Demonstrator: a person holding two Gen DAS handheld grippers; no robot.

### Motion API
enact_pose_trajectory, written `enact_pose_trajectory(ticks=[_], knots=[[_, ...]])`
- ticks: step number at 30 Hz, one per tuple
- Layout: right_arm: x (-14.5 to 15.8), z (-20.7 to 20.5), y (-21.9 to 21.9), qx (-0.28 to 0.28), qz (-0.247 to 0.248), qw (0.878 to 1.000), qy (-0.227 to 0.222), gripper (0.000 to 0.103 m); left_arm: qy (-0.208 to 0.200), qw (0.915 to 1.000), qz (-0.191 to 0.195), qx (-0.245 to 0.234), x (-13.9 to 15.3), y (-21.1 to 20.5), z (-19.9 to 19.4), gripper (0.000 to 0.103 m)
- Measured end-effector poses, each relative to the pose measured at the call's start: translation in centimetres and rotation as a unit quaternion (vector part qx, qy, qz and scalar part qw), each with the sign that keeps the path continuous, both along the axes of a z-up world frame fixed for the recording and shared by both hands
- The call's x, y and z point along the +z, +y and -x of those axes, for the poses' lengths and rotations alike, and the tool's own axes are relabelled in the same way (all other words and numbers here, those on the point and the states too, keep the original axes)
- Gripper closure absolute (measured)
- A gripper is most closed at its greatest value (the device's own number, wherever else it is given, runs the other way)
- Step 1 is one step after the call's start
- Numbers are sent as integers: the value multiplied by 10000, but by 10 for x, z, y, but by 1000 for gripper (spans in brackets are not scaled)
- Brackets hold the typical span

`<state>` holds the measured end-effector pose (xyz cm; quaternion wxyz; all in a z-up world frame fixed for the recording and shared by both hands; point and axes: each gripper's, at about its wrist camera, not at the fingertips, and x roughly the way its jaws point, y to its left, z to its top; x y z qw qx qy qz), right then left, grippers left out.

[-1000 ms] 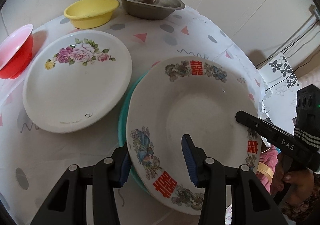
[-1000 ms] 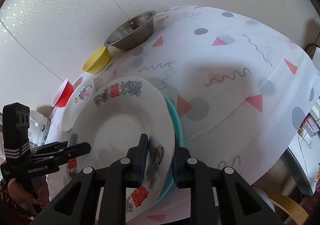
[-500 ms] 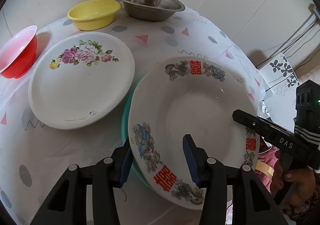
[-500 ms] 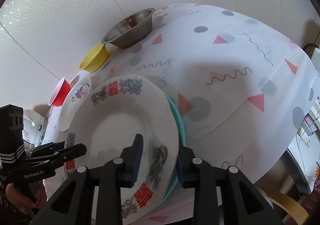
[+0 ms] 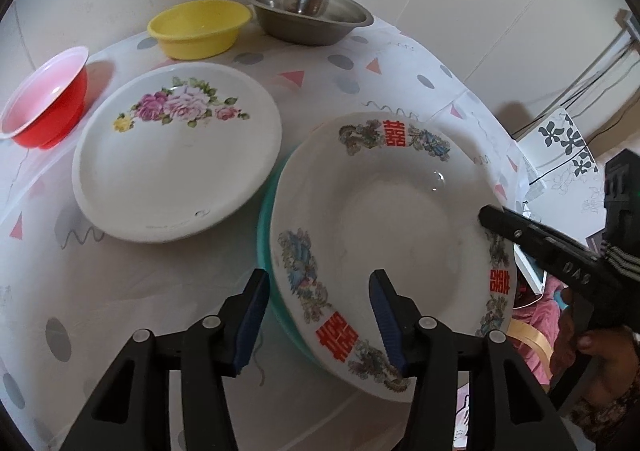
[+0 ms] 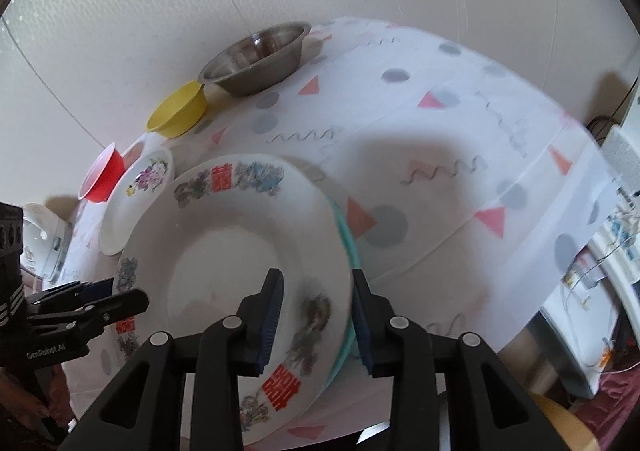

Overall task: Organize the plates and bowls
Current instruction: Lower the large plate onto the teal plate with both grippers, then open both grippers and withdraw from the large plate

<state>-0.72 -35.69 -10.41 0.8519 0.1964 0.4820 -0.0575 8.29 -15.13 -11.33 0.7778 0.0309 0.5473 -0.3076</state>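
A white plate with red characters and dragon prints point(image 5: 396, 211) lies on a teal plate point(image 5: 265, 219) near the table's front edge; both also show in the right wrist view point(image 6: 240, 235) point(image 6: 347, 235). My left gripper point(image 5: 318, 315) is open, its fingers straddling the near rim of the stack. My right gripper point(image 6: 316, 311) is open, its fingers either side of the stack's right rim. A white rose plate point(image 5: 176, 159) lies to the left. A red bowl point(image 5: 44, 99), a yellow bowl point(image 5: 200, 29) and a steel bowl point(image 5: 308, 17) stand along the back.
The table wears a white cloth with grey dots and pink triangles point(image 6: 460, 155) and stands against a pale wall. A white appliance point(image 6: 624, 155) and cables are off the right edge.
My right gripper has opened and let go of the printed plate's rim. The printed plate has settled onto the teal plate. My left gripper has opened slightly wider.
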Motion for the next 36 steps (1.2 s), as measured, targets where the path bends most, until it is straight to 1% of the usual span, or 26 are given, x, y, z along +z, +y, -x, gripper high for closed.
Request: enact_pose_trajectory(ticks=[5, 9, 10, 13, 15, 17, 19, 20, 22, 24, 25, 28, 34, 36], knots=[[3, -2, 1, 50, 71, 9999, 140, 69, 141, 9998, 42, 106, -3, 10, 0, 50], [5, 3, 1, -142, -14, 9998, 123, 68, 146, 9996, 81, 234, 0, 25, 0, 50], [7, 4, 1, -191, 3, 9998, 111, 68, 159, 9994, 103, 306, 1, 32, 0, 48], [16, 10, -1, -413, 178, 9990, 39, 68, 215, 9981, 169, 557, 4, 50, -4, 39], [24, 12, -5, -521, 196, 9984, -55, 68, 260, 9968, 218, 723, 5, 60, -7, 35], [32, 13, -7, -562, 161, 9982, -155, 67, 365, 9946, 291, 922, 6, 73, -10, 24], [39, 10, -6, -536, 157, 9982, -208, 66, 413, 9920, 342, 1140, 7, 84, -11, 18], [42, 8, -5, -516, 155, 9983, -224, 65, 413, 9909, 342, 1238, 7, 89, -12, 18], [47, 2, -2, -455, 117, 9985, -276, 65, 431, 9892, 259, 1374, 7, 98, -13, 17], [51, -5, 5, -376, 34, 9988, -321, 65, 433, 9874, 152, 1514, 6, 106, -14, 13], [52, -11, 9, -307, -17, 9990, -330, 65, 430, 9866, 144, 1566, 6, 110, -14, 11], [55, -26, 24, -83, -74, 9994, -332, 65, 466, 9839, 151, 1717, 6, 121, -17, 11], [58, -64, 52, 601, -260, 9973, -332, 65, 456, 9791, 240, 1970, 8, 128, -31, 11], [58, -80, 58, 854, -236, 9956, -320, 65, 448, 9770, 245, 2068, 9, 129, -37, 11]])
